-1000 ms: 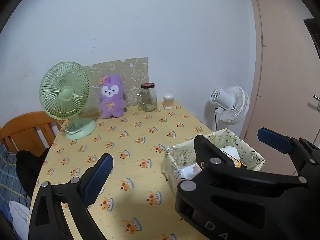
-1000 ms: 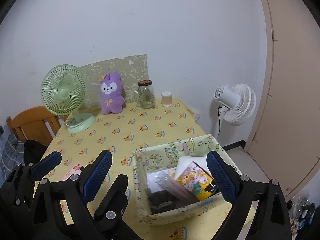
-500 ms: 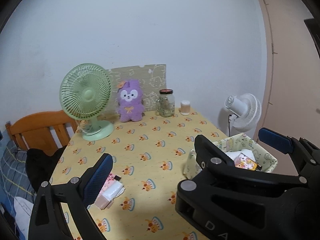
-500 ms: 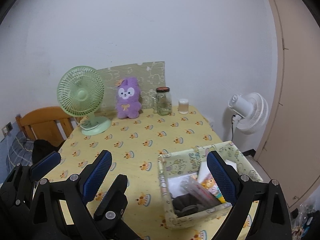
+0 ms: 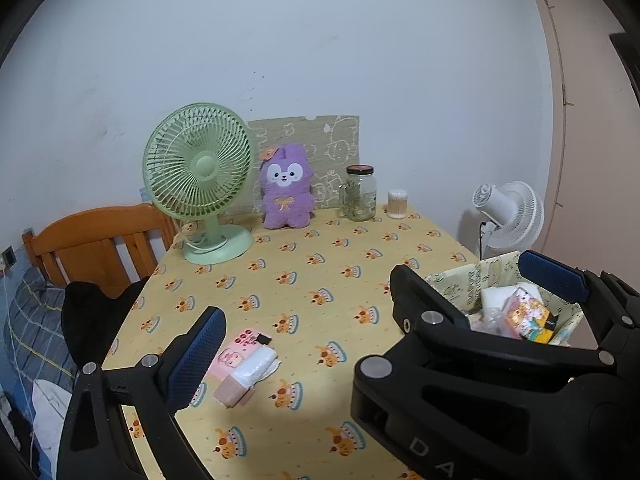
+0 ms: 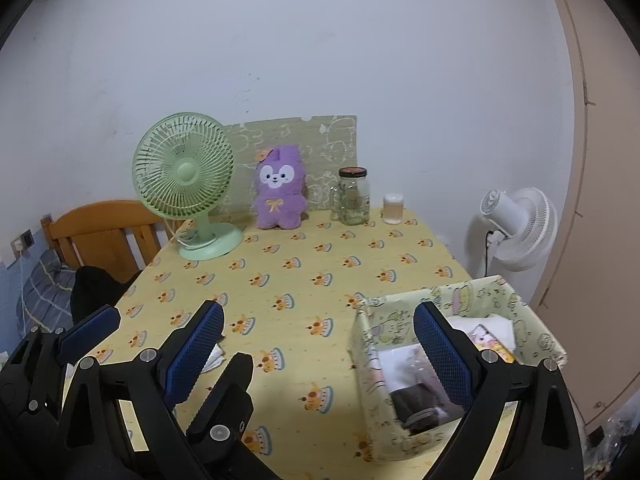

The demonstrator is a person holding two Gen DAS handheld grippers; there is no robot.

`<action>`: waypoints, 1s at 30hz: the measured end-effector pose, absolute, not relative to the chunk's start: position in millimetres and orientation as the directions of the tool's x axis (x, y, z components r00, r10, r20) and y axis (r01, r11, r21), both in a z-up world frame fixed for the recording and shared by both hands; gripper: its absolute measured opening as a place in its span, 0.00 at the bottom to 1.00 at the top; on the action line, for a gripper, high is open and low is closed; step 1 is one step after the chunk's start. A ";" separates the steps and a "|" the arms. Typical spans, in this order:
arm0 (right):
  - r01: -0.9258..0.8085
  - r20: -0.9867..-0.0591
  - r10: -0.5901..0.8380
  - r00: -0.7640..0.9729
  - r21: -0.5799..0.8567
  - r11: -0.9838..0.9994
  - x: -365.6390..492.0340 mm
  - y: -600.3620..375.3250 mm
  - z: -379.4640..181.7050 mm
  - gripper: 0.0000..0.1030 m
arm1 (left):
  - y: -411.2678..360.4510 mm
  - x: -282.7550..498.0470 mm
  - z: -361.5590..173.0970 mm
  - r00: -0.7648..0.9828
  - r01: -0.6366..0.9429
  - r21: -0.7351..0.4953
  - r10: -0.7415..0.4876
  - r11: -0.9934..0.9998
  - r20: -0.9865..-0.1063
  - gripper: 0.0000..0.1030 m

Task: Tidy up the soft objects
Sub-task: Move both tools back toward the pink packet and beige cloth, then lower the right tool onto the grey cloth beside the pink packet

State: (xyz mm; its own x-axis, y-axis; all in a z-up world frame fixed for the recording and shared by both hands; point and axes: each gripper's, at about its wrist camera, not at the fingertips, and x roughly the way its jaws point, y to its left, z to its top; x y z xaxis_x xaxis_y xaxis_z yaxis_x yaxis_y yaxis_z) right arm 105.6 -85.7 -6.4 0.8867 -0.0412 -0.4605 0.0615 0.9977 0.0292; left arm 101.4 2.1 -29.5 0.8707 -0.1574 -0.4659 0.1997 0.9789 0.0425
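A purple plush rabbit (image 5: 285,188) (image 6: 278,189) sits upright at the back of the yellow table (image 5: 320,272). A pink packet with a white tissue pack (image 5: 245,364) lies near the front left, just right of my left gripper's left finger; the right wrist view shows only its corner. A patterned fabric basket (image 5: 456,280) (image 6: 400,300) at the front right holds several packets. My left gripper (image 5: 316,320) is open and empty. My right gripper (image 6: 318,314) is open and empty, with its right finger over the basket. The two grippers overlap side by side.
A green desk fan (image 5: 200,176), a glass jar (image 5: 360,194) and a small tub (image 5: 397,204) line the back of the table. A white floor fan (image 5: 508,216) stands off the right edge. A wooden chair (image 5: 96,236) with dark clothing is at the left.
Both views have swung left and drawn back, so the basket slid right in frame. The pink packet came into the left wrist view. Both grippers stayed open.
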 end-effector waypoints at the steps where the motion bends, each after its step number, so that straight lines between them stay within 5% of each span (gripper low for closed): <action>1: 0.057 -0.461 -0.037 0.886 0.028 0.998 106.7 -83.5 -8.7 0.95 | 4.5 101.5 -31.7 0.872 0.195 0.042 -0.154 0.980 -0.465 0.97; 30: -0.008 -0.598 0.035 0.801 0.047 0.999 176.4 -15.9 -92.7 0.94 | 72.4 151.1 -108.5 0.813 0.102 0.080 -0.037 0.992 -0.581 0.72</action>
